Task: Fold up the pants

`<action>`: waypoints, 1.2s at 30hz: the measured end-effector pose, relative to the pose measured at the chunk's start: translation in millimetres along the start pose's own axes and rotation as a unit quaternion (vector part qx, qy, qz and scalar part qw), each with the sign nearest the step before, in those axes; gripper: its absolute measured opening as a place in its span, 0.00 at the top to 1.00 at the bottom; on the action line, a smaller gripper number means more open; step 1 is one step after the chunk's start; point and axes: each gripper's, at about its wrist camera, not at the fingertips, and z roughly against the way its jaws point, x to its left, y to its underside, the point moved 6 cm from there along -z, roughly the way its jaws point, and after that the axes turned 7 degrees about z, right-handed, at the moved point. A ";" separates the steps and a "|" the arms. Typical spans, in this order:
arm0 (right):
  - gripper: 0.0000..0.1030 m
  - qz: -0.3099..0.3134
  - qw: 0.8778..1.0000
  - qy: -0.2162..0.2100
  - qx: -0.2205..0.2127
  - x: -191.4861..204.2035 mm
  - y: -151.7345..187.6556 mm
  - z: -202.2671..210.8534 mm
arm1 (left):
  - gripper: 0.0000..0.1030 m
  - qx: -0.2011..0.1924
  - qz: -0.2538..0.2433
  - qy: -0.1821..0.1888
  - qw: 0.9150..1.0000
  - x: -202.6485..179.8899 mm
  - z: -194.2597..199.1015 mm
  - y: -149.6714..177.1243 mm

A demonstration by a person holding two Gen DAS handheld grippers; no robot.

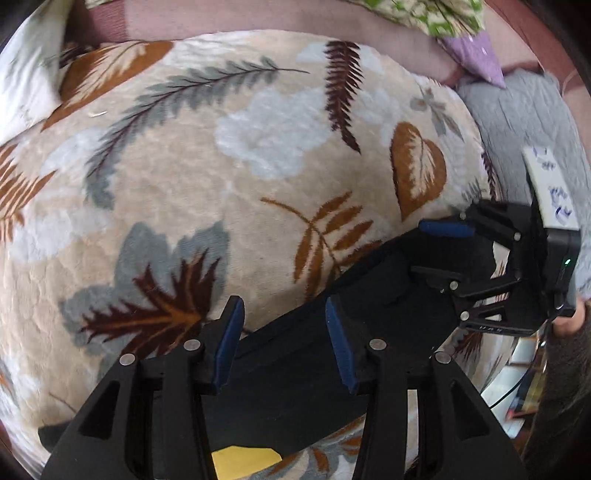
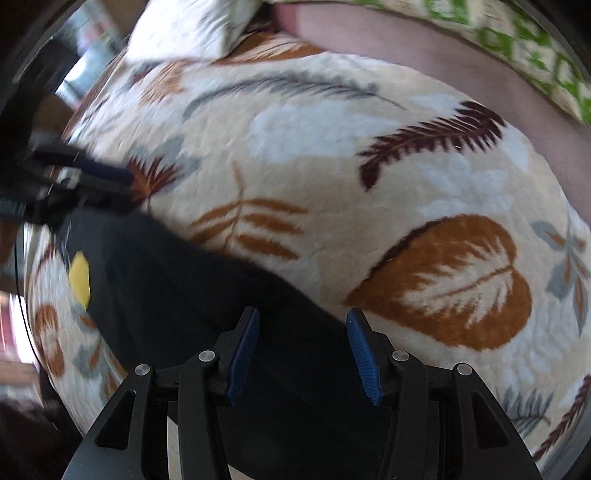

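Pants (image 1: 295,373), black, lie as a long folded strip on a leaf-print blanket (image 1: 207,184), running from 7 o'clock to 2 o'clock in my left wrist view. A yellow patch (image 1: 243,461) shows at the strip's near end, at 6 o'clock.

My left gripper (image 1: 284,343) points steeply down over the pants with its blue pads (image 1: 231,343) standing apart. The cloth lies beneath the gap and neither pad presses on it. My right gripper (image 1: 443,251) shows at 3 o'clock in this view, over the far end of the strip, fingers also apart. A white label (image 1: 552,188) on its body carries blue handwriting that I cannot read. Small raised letters low on its black housing are too blurred to make out.

In my right wrist view the pants (image 2: 177,295) fill the 7 o'clock area, with the yellow patch (image 2: 79,277) at 9 o'clock. My right gripper (image 2: 303,354) is spread, nothing clamped between its pads (image 2: 364,354). My left gripper (image 2: 96,184) is a blur at 9 o'clock.

A white pillow (image 1: 29,74) sits at 10 o'clock, green-patterned fabric (image 1: 424,14) at 1 o'clock, and grey fabric (image 1: 517,110) at 2 o'clock.
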 end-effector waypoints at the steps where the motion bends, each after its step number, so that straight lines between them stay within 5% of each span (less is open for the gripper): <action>1: 0.51 0.008 1.000 0.004 0.003 0.0 1.2 -0.1 | 0.57 0.001 -0.009 -0.003 1.000 -4.1 -2.4 -0.2; 11: 0.51 -0.004 1.000 -0.024 -0.007 -12.0 -16.8 -3.3 | 0.57 0.027 -0.059 -0.022 0.998 -20.4 -22.5 1.5; 15: 0.63 0.036 0.999 -0.036 0.004 5.2 -13.9 -3.2 | 0.57 0.027 -0.106 -0.041 0.993 -30.0 -25.8 5.3; 19: 0.64 0.064 0.997 -0.037 0.006 14.0 -7.1 7.3 | 0.57 0.046 -0.144 -0.052 0.987 -39.7 -38.6 15.4; 25: 0.64 0.088 0.996 -0.025 0.000 20.7 -2.1 19.9 | 0.58 0.012 -0.162 -0.057 0.985 -50.1 -34.4 26.2; 29: 0.64 0.088 0.995 -0.037 -0.036 22.7 -4.4 35.8 | 0.75 -0.004 -0.147 -0.057 0.987 -47.7 -27.8 26.7; 36: 0.66 0.094 0.995 -0.025 -0.012 20.8 -2.0 25.9 | 0.81 -0.030 -0.160 -0.041 0.986 -47.5 -9.2 40.1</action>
